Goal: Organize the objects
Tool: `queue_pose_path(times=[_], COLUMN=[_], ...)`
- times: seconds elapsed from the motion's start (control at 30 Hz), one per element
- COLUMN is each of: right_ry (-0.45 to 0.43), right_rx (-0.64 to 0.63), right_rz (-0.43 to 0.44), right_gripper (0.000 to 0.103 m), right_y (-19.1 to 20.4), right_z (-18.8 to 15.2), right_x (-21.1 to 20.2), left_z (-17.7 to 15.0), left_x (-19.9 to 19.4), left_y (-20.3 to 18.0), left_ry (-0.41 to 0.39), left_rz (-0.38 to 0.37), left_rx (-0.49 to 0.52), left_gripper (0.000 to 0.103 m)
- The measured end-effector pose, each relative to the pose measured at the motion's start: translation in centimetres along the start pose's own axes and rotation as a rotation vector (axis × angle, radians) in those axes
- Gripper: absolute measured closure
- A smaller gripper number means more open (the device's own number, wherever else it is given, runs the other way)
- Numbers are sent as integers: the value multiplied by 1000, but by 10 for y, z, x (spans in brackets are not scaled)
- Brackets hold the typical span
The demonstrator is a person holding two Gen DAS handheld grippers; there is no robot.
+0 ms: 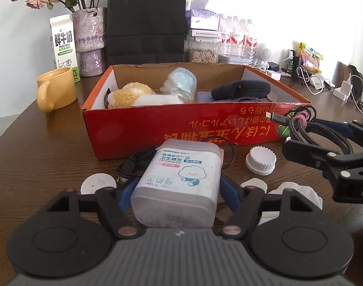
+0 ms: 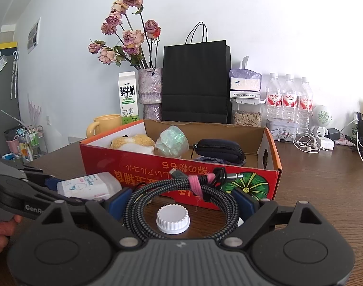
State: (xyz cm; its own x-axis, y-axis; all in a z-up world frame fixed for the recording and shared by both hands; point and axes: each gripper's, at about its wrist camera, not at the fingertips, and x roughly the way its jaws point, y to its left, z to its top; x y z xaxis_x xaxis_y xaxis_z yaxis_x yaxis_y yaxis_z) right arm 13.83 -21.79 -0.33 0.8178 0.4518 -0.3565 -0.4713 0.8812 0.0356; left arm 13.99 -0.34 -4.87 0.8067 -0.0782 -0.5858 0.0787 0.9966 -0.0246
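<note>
Leftmost, the left gripper (image 1: pixel 176 188) had its jaws clenched on a cotton buds box (image 1: pixel 181 176), lifted just in front of the red cardboard box (image 1: pixel 181 128) on the brown worktop (image 1: pixel 50 157). Inside that box lay a plush toy (image 1: pixel 136 95), a crumpled plastic wrap (image 1: pixel 181 83) and a black zip pouch (image 1: pixel 241 89). Further right, a white cap (image 2: pixel 173 218) sat on the worktop, while the right gripper (image 2: pixel 181 197) had its jaws grasping a coiled braided cable (image 2: pixel 181 188).
</note>
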Motion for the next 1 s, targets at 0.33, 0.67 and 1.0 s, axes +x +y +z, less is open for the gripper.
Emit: queue_pose_path(times=[0.33,0.67,1.0], right_ry=[-18,-52,-131], right_rx=[-14,-15,-61], right_rz=[-6,-6,-5], right_gripper=[14,14,14], right_y=[5,10,24], right_z=[-1,4,43], right_x=[-6,-15,-7], left_z=[-4,0,40], left_x=[-19,-50,-61], left_y=[-2,-2,-2], left_ry=[-54,-159,-290], left_rz=[3,15,42], left_rx=[-6,1,-25], left_gripper=[37,37,37])
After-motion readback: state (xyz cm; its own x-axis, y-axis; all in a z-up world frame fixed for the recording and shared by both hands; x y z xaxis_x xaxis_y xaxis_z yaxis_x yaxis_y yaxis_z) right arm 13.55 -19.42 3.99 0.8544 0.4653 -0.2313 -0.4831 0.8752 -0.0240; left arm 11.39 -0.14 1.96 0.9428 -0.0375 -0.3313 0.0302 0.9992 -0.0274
